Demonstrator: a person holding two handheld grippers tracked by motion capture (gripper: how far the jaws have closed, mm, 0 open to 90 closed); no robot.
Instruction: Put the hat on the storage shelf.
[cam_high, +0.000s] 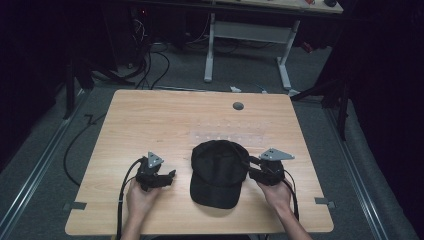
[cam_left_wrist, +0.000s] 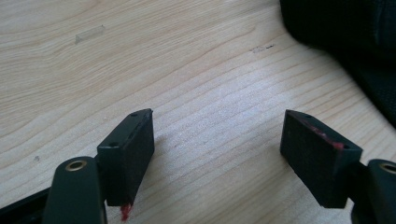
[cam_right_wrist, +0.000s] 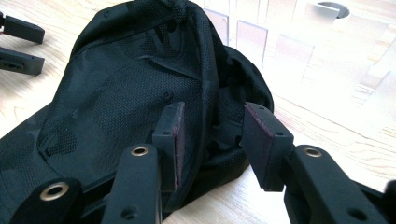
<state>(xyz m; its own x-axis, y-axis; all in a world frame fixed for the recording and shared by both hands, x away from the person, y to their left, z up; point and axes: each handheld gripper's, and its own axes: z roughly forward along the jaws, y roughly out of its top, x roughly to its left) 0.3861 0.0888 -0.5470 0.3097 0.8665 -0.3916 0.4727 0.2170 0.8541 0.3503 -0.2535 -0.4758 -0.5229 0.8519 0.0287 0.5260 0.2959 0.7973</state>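
A black baseball cap (cam_high: 217, 172) lies on the wooden table (cam_high: 150, 115) near the front edge, its brim toward the person. My right gripper (cam_high: 249, 165) is at the cap's right side. In the right gripper view its jaws (cam_right_wrist: 212, 135) straddle a fold of the cap (cam_right_wrist: 130, 93): the left pad touches the fabric and a gap remains at the right pad. My left gripper (cam_high: 170, 177) rests left of the cap, apart from it. Its jaws (cam_left_wrist: 219, 135) stand open over bare wood, with the cap's edge (cam_left_wrist: 355, 37) at the upper right.
A round grey grommet (cam_high: 238, 106) sits in the table's far side, with clear tape strips (cam_high: 225, 135) just behind the cap. Grey tape marks (cam_high: 75, 205) are stuck at the front corners. Beyond the table stand a white-legged desk (cam_high: 250, 40) and floor cables (cam_high: 150, 65).
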